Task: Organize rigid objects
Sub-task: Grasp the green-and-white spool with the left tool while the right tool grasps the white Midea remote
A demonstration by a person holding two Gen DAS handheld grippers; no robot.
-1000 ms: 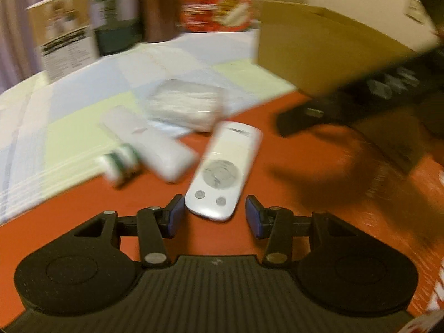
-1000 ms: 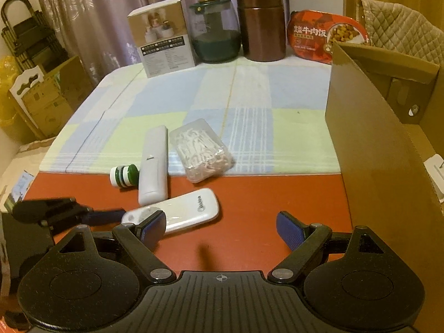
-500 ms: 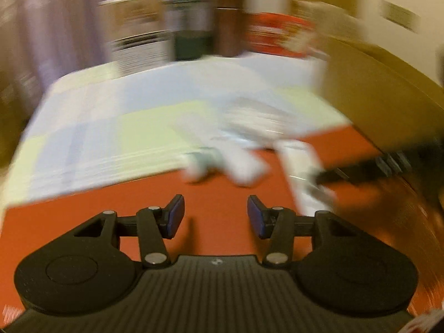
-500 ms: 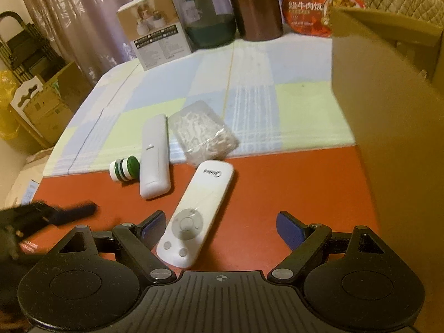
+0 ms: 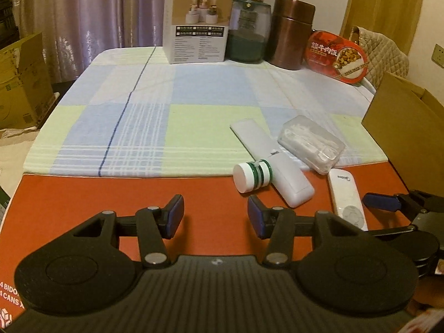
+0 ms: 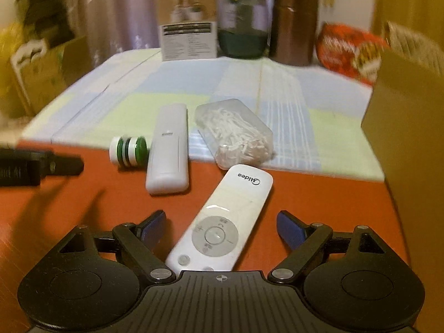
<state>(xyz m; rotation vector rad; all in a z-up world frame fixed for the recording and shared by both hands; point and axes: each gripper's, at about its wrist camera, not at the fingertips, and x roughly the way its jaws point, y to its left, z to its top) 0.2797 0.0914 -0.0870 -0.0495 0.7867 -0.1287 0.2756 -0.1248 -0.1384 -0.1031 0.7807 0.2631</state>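
A white Midea remote (image 6: 233,219) lies on the red surface with its button end between the fingers of my right gripper (image 6: 222,226). The jaws are closing slightly, and the pads stand clear of the remote on both sides. My left gripper (image 5: 216,214) hangs open over bare red surface, left of the objects, with nothing between its fingers. A longer white remote (image 5: 270,161) lies beside a small white-and-green bottle (image 5: 252,176) on its side. A clear box of white picks (image 5: 310,141) rests on the checked cloth behind them. The Midea remote (image 5: 348,197) lies at the right.
An open cardboard box (image 6: 410,138) stands close on the right. At the back are a white product box (image 5: 198,25), a green jar (image 5: 247,30), a brown canister (image 5: 291,33) and a red food tray (image 5: 335,55). Cartons (image 5: 19,80) stand on the floor at left.
My left gripper has drawn away to the left from the Midea remote that lay between its fingers. My right gripper has come down and forward until the remote sits between its jaws.
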